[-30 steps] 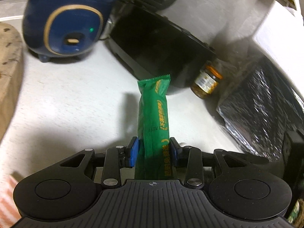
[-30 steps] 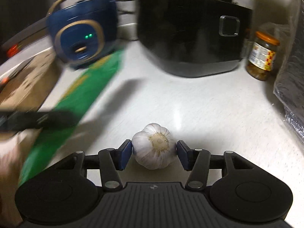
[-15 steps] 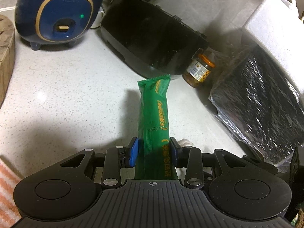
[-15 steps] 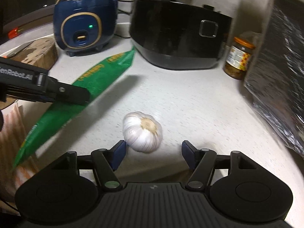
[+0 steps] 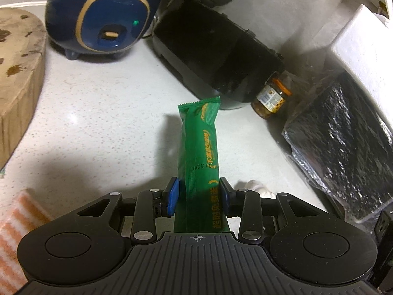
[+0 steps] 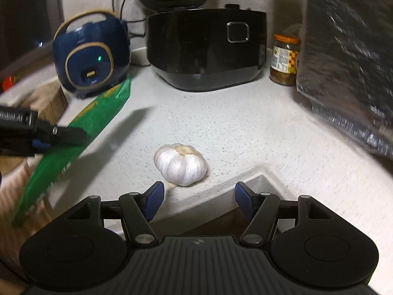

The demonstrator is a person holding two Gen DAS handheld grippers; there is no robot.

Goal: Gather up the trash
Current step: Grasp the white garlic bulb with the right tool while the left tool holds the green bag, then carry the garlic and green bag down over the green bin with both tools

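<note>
Green wrapper (image 5: 200, 152) clamped in left claw (image 5: 199, 194) above counter (image 5: 98, 127).

Speckled counter (image 6: 245, 127), garlic bulb (image 6: 181, 164) on it

Left wrist view: camera sits behind the left gripper (image 5: 199, 194), looking forward along its fingers and down at the bench (image 5: 98, 123), close above it. Green wrapper (image 5: 200, 147) fills the centre, running ahead of the gripper.

Right wrist view: camera behind the right gripper (image 6: 197, 196), same forward-and-down aim, close to the bench edge.

Shared field: both views take in the blue rice cooker (image 5: 98, 17) ahead-left, the black cooker (image 5: 216, 61) ahead, the jar (image 5: 270, 98) ahead-right, and the garlic bulb (image 6: 181, 163). The right wrist view also catches the left gripper at its left edge.
</note>
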